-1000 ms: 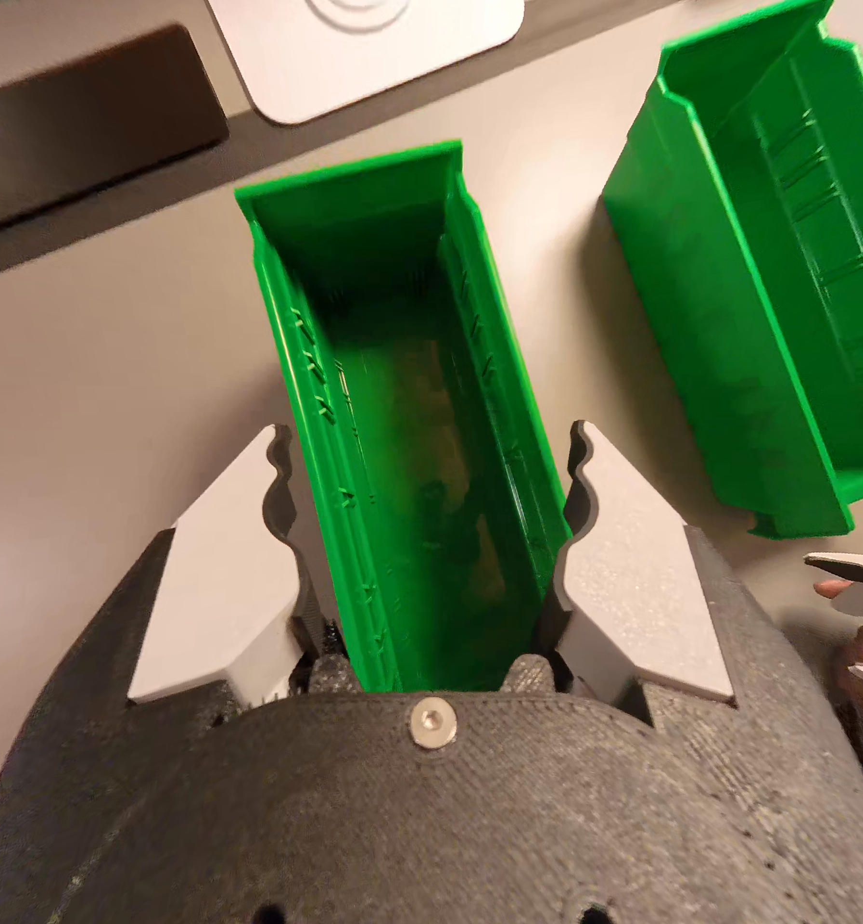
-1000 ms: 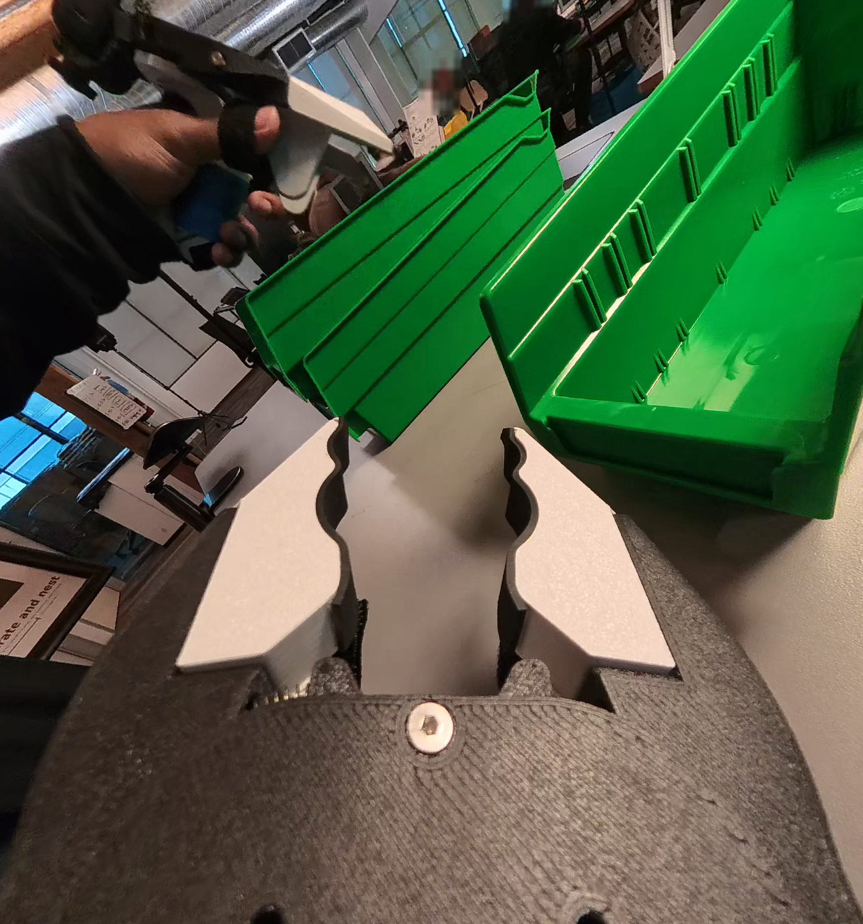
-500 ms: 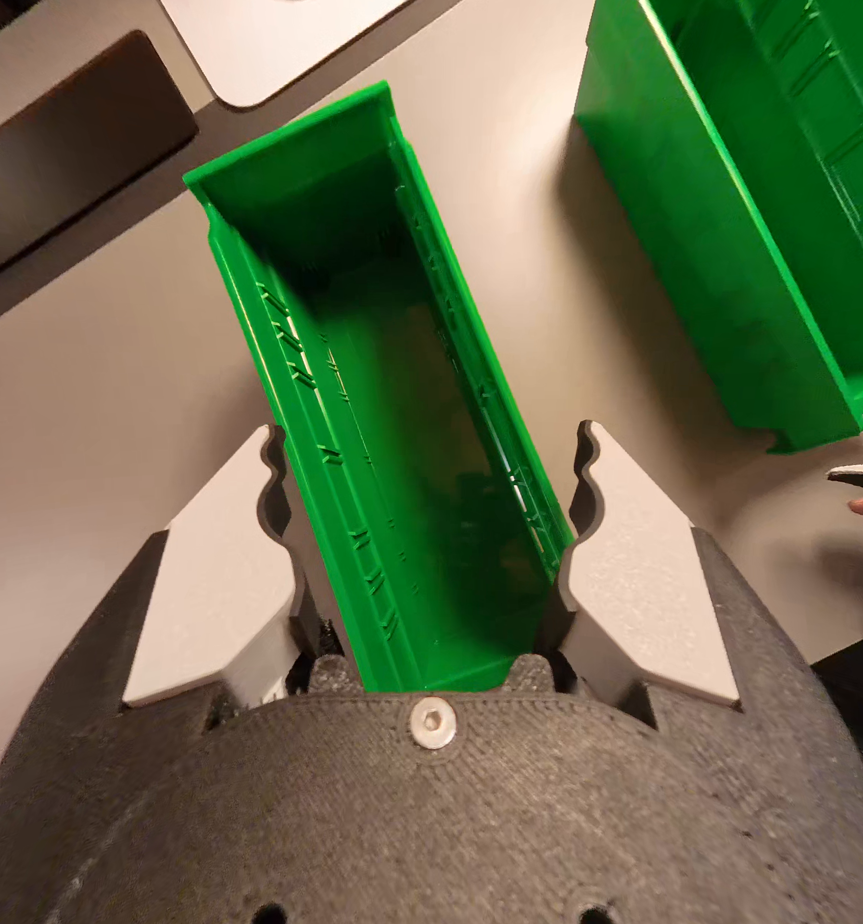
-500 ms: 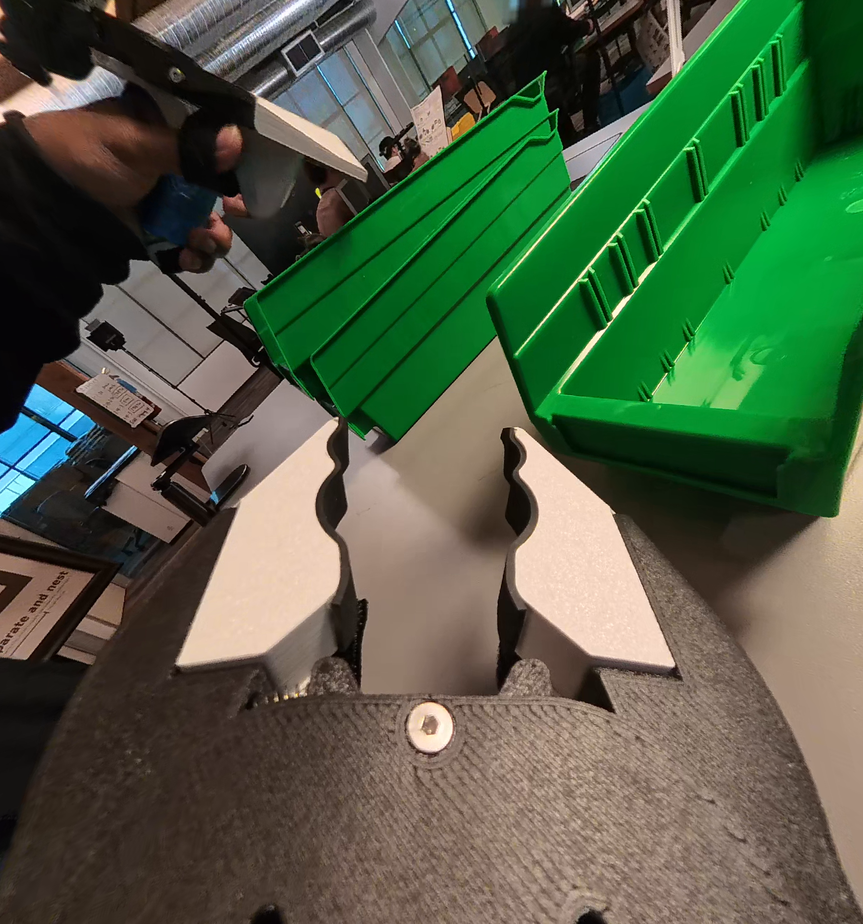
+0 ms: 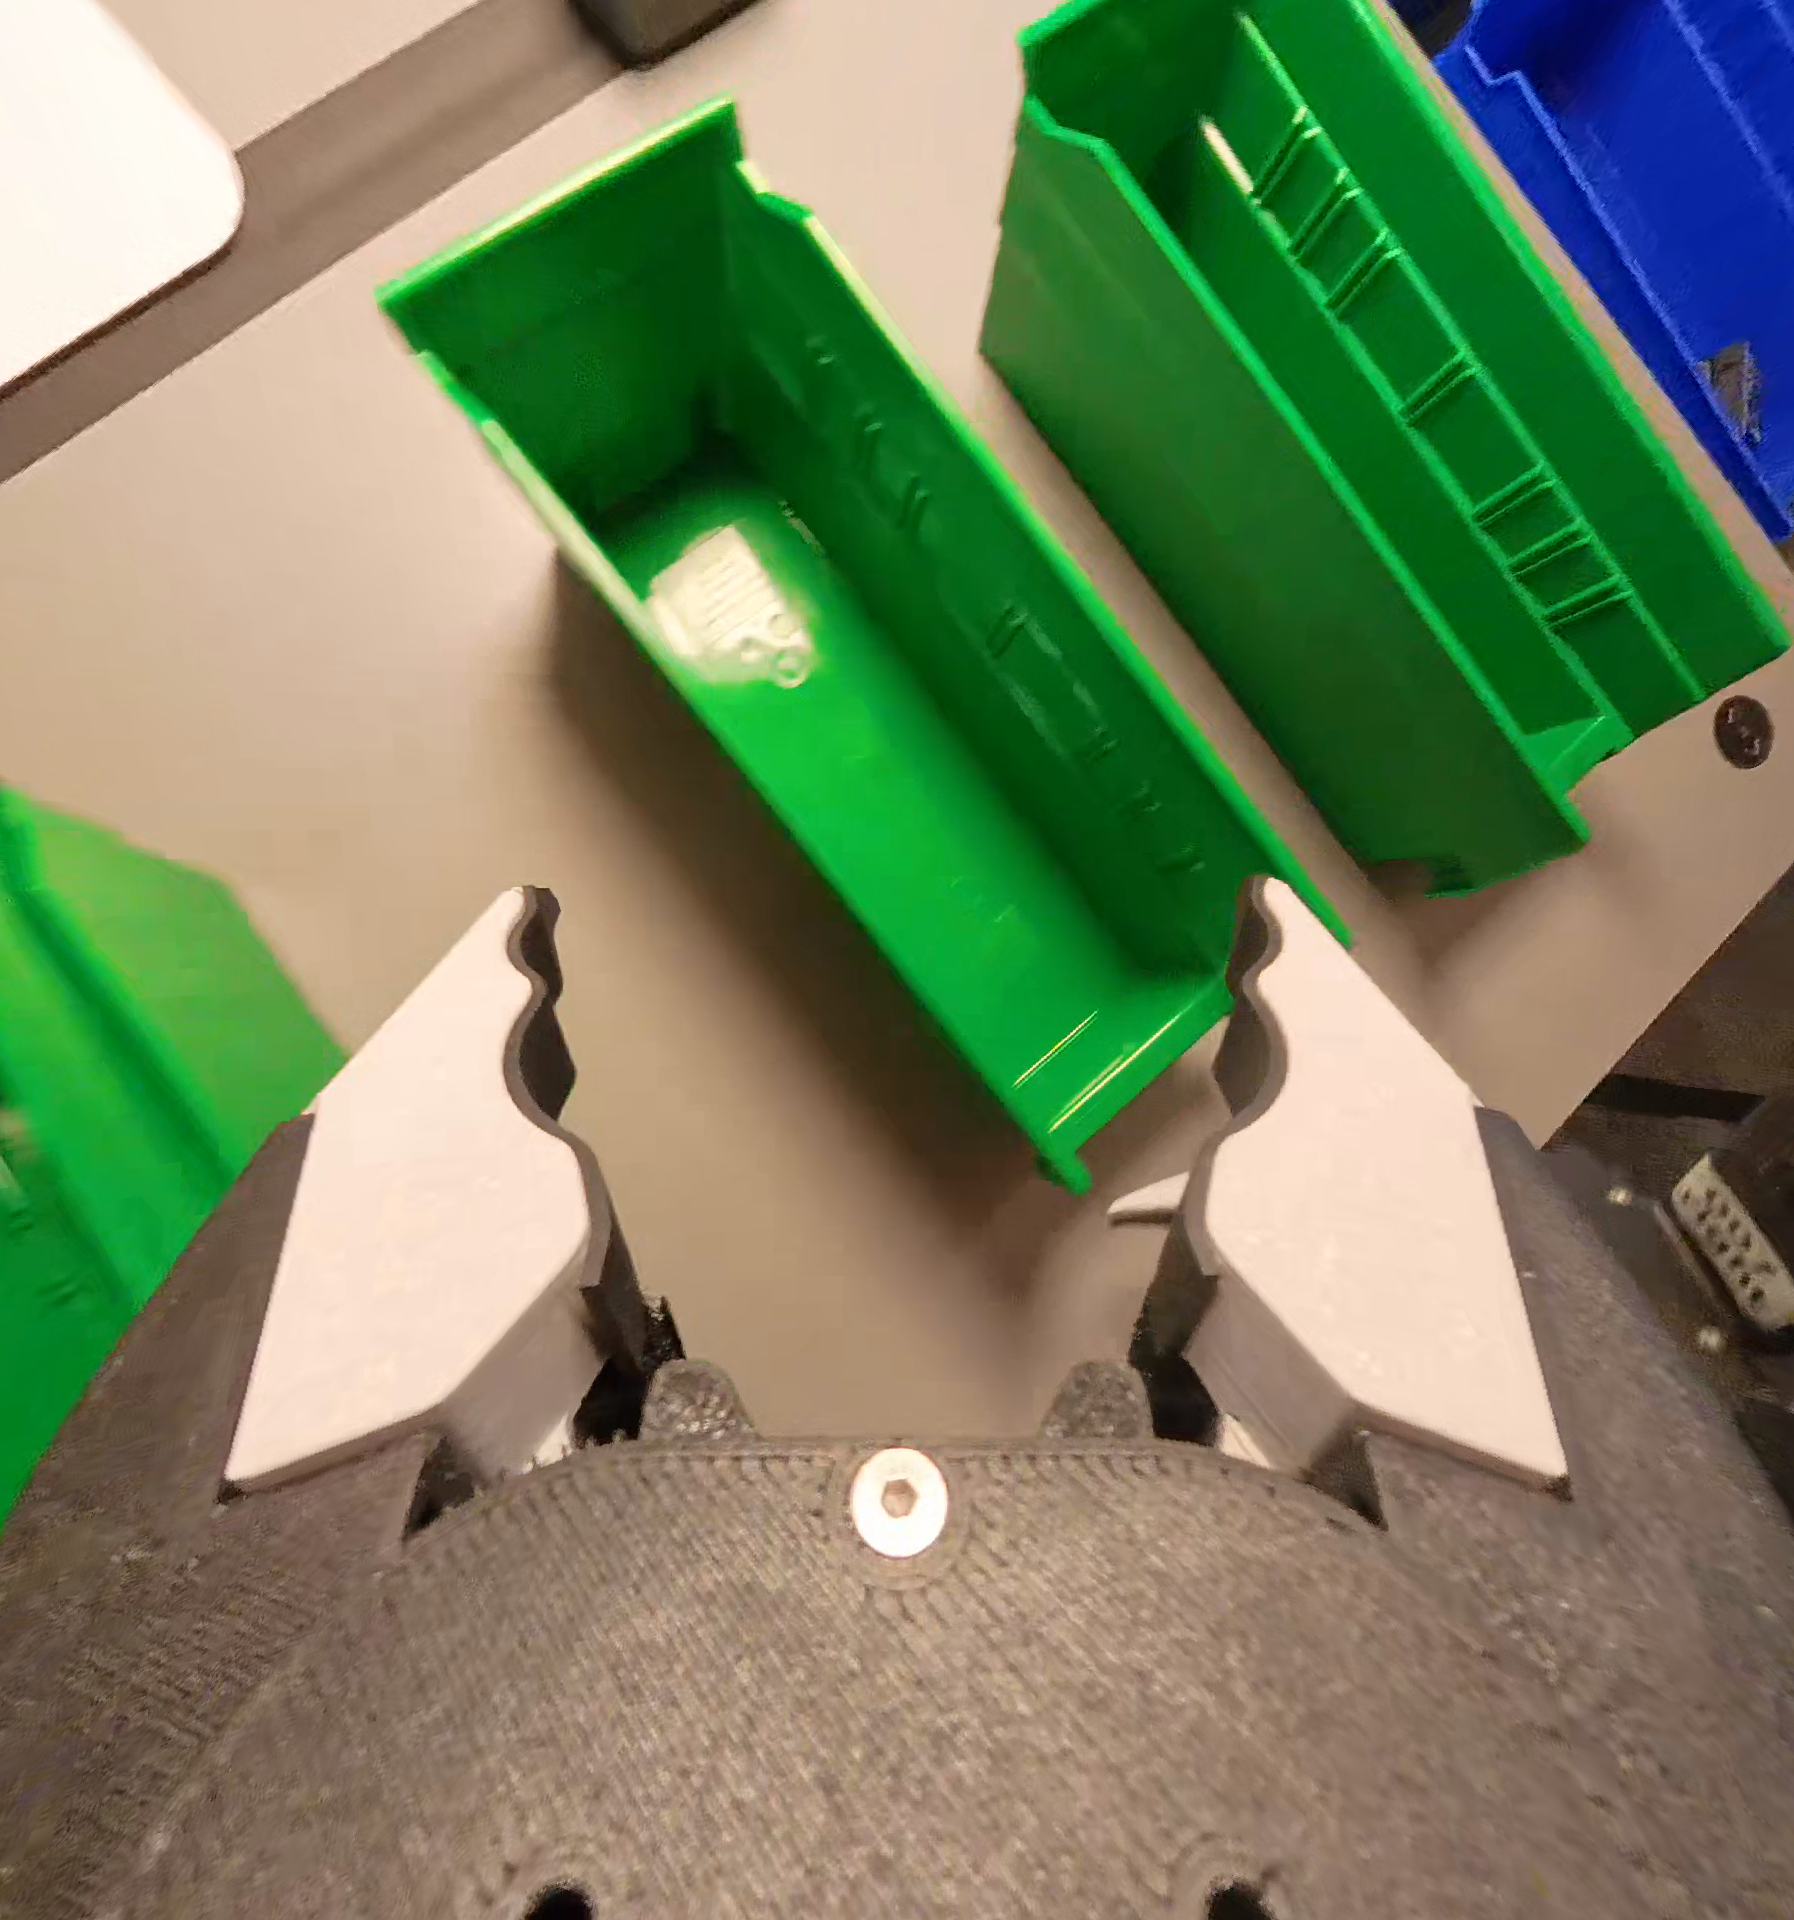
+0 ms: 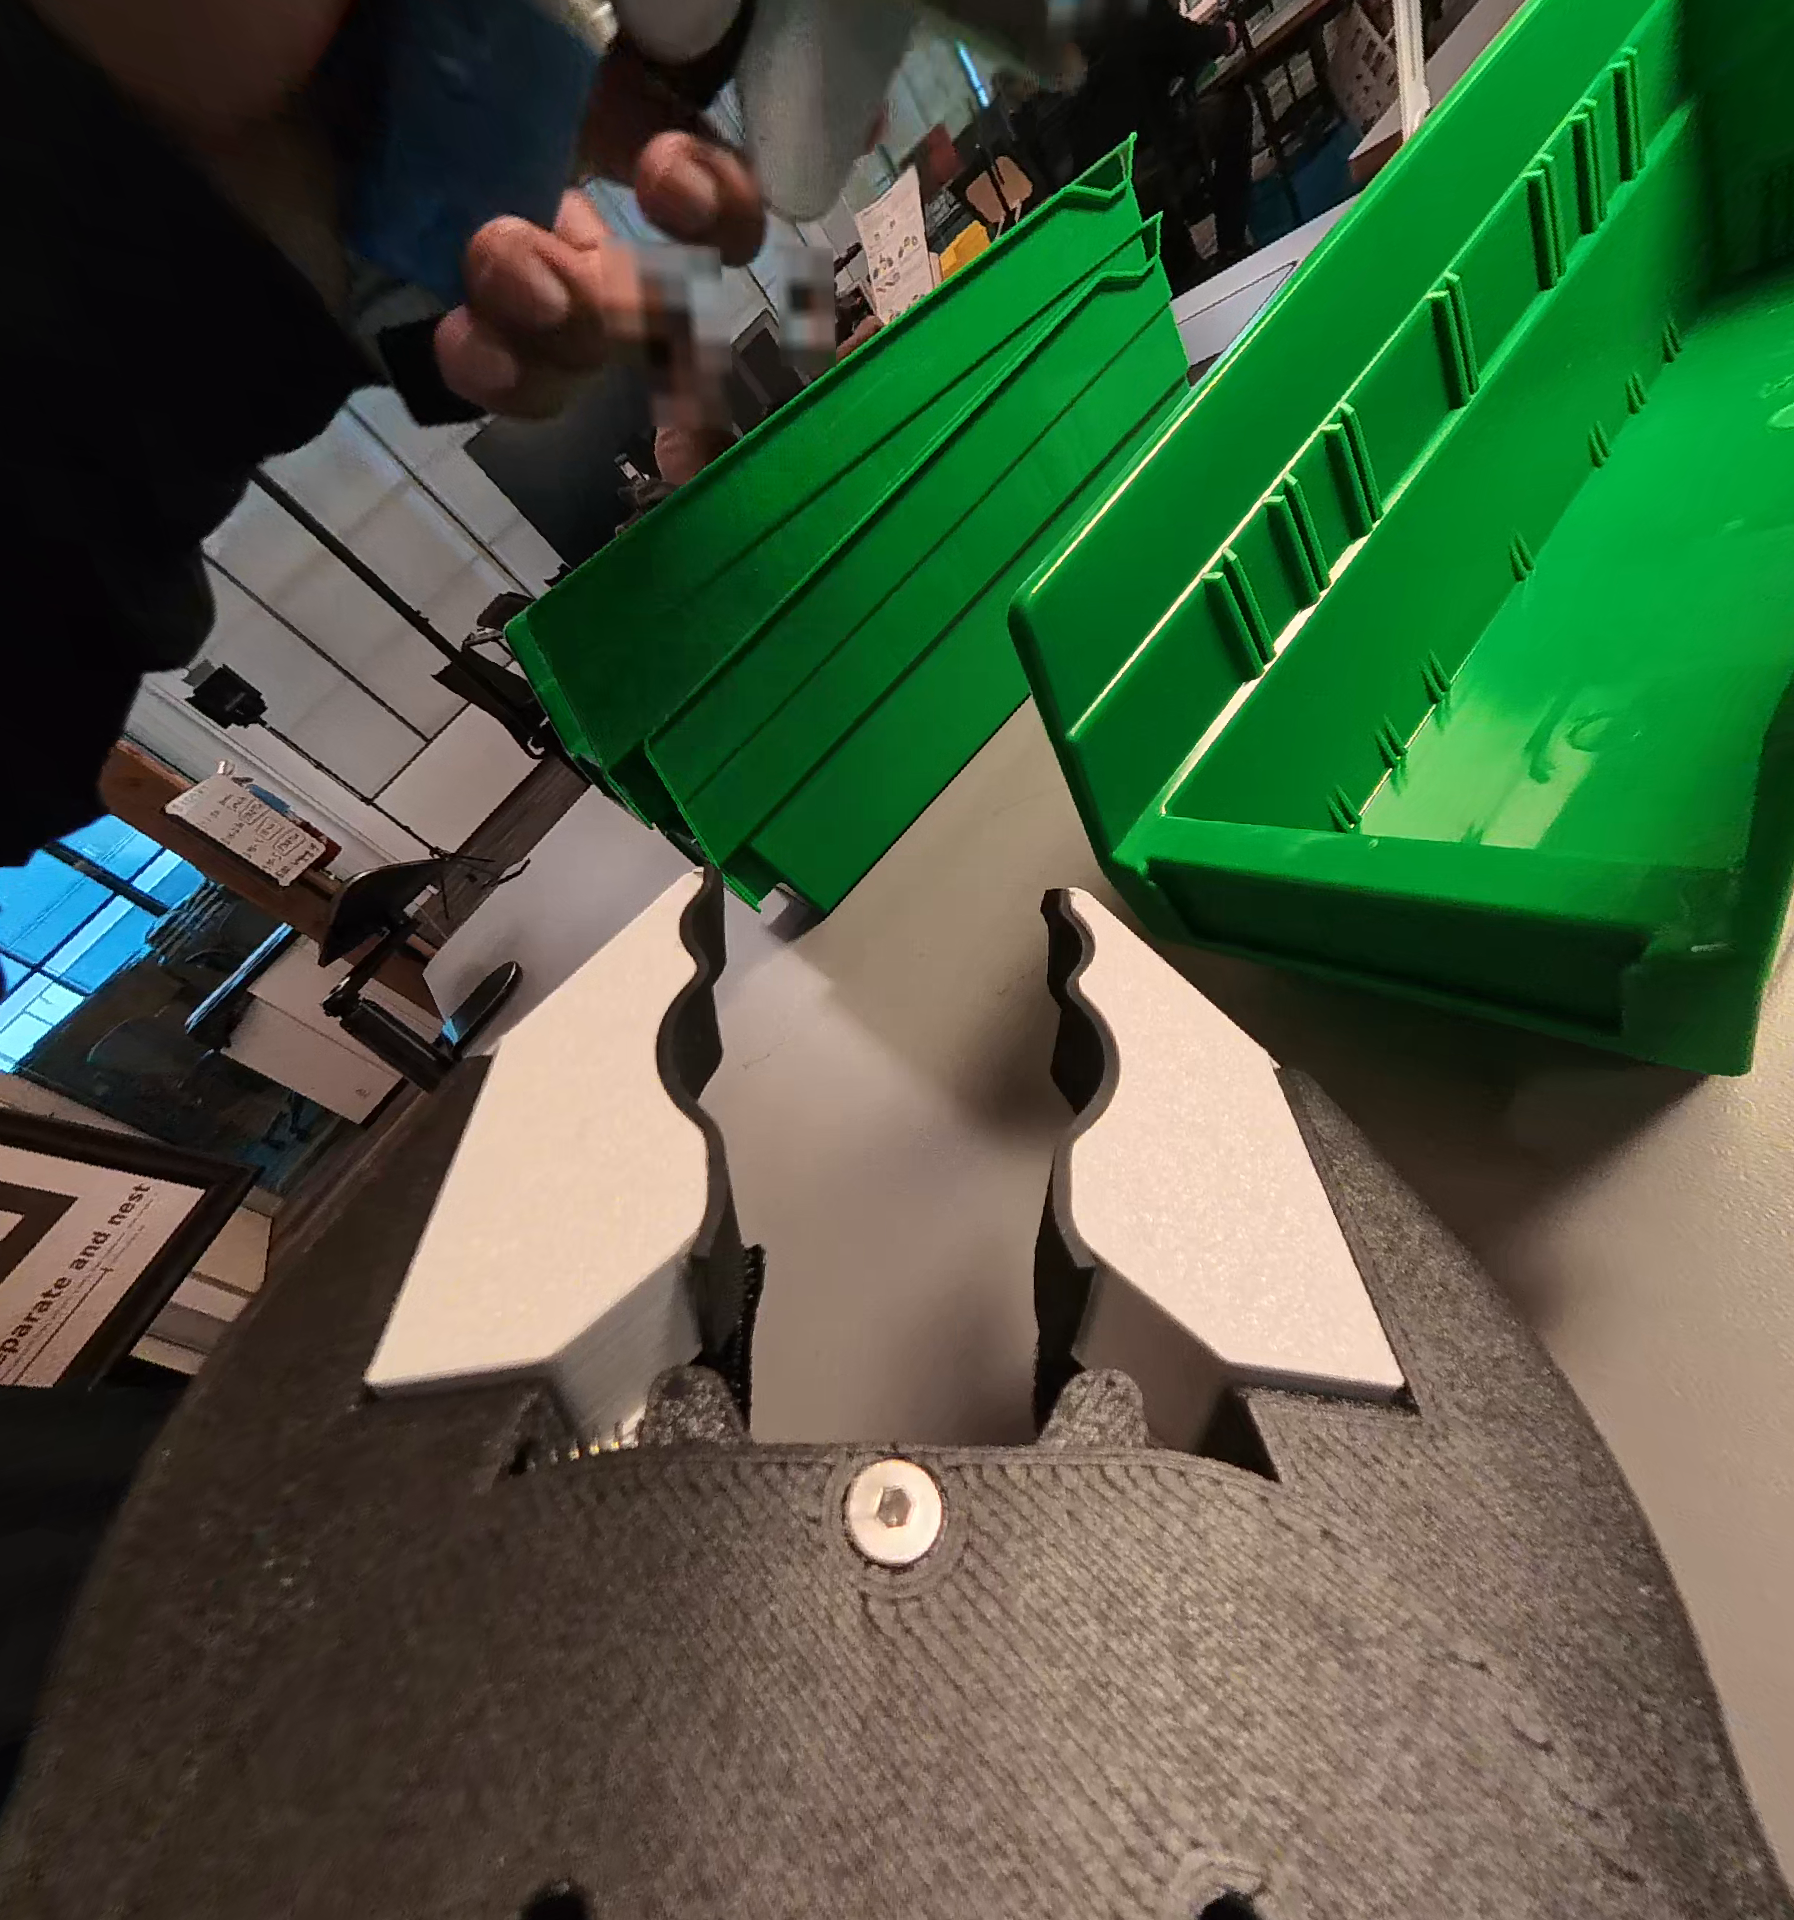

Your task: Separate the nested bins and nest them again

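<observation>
In the left wrist view a long green bin (image 5: 851, 644) stands open side up on the grey table (image 5: 301, 675). My left gripper (image 5: 898, 894) hovers above its near end, jaws wide open and empty, with neither pad on it. A second green bin (image 5: 1288, 447) lies to its right, and part of a third (image 5: 62, 1039) shows at the left edge. My right gripper (image 6: 885, 894) is open and empty, low over the table (image 6: 976, 987). A green bin (image 6: 1495, 675) lies ahead of it on the right, and the ribbed side of another green bin (image 6: 872, 582) is ahead on the left.
A blue bin (image 5: 1703, 208) stands at the far right corner and a white pad (image 5: 41, 208) at the far left. The table edge (image 5: 1703, 894) runs along the right. A hand (image 6: 560, 291) holding the left gripper hangs above the right gripper's view.
The left jaws opened wider and let go of the green bin they had been gripping. The gripper rose and drew back, and the bin now rests on the table. The right gripper stayed put.
</observation>
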